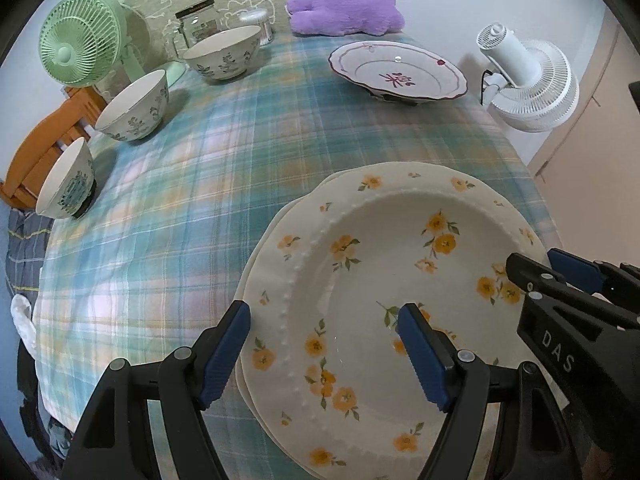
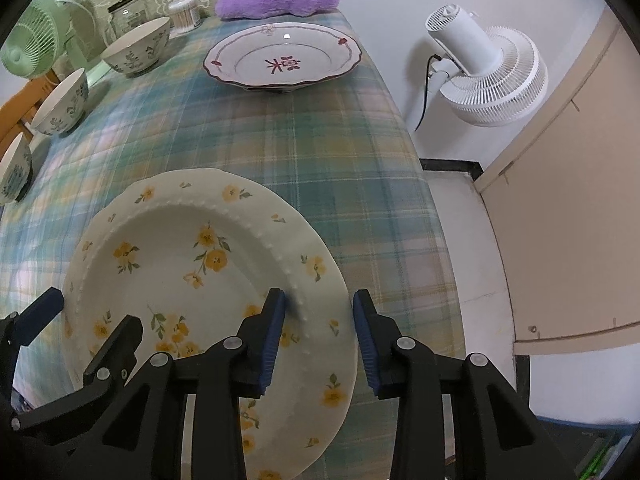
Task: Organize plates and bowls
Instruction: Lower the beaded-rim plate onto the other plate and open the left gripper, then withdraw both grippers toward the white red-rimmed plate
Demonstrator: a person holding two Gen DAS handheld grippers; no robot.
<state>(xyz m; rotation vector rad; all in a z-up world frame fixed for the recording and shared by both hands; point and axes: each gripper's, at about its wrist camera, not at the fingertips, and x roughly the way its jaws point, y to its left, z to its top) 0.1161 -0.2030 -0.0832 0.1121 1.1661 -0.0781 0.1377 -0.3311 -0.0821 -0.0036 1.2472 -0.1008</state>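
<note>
A cream plate with yellow flowers [image 1: 384, 264] [image 2: 176, 264] lies near me on the plaid tablecloth, stacked on another cream plate whose edge shows at its left. My left gripper [image 1: 324, 344] is open, its fingers either side of the plate's left rim. My right gripper [image 2: 318, 332] is open, its fingers either side of the right rim; it also shows in the left wrist view [image 1: 560, 276]. A red-patterned plate [image 1: 396, 72] [image 2: 280, 58] sits far right. Three blue-patterned bowls [image 1: 224, 54] [image 1: 134, 108] [image 1: 66, 184] line the left side.
A green fan [image 1: 80, 40], a glass jar [image 1: 198, 20] and a clear tub [image 1: 258, 24] stand at the back left. A purple plush toy [image 1: 344, 10] lies at the back. A white fan [image 1: 524, 80] stands off the table's right edge. A beige door [image 2: 560, 200] is right.
</note>
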